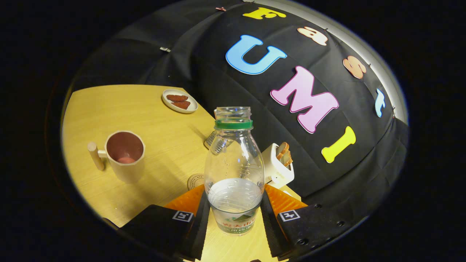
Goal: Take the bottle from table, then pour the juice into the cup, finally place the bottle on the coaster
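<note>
My gripper [235, 218] clamps the uncapped plastic bottle [234, 171] between both fingers, above the worktop [160, 145]; the mug [125, 154] stands well apart; the coaster [195, 181] lies just beside the bottle.

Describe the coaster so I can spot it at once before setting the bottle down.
Start at the wooden table and find the clear bottle that the gripper is shut on. Just beside the bottle's base, on the side toward the handled cup, a small flat round disc peeks out: the coaster. Unlike the plate farther back, it is wood-toned, rimless and bare.
</note>
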{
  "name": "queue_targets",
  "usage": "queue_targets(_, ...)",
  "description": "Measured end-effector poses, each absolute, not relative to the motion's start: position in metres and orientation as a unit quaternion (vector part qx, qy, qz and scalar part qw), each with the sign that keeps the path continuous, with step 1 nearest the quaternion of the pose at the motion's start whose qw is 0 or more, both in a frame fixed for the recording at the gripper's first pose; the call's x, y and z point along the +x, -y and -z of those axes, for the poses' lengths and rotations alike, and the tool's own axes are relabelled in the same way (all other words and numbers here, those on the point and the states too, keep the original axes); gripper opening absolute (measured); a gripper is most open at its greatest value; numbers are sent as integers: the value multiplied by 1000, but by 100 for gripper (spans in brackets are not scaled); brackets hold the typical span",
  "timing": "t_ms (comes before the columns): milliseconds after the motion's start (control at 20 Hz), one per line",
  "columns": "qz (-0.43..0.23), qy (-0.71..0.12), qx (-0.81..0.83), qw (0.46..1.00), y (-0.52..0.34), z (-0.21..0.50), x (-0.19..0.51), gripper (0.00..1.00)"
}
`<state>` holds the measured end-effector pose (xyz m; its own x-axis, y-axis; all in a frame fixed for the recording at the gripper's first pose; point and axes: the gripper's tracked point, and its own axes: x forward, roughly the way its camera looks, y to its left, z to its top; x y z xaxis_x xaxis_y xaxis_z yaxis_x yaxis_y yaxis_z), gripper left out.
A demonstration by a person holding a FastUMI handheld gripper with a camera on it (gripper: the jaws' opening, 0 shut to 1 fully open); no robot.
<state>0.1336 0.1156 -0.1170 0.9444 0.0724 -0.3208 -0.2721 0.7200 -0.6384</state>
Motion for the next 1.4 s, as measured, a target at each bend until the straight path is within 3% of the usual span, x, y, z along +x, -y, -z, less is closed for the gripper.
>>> queue_targets(1400, -155, -106, -625, 758, -165, 169, 134, 70)
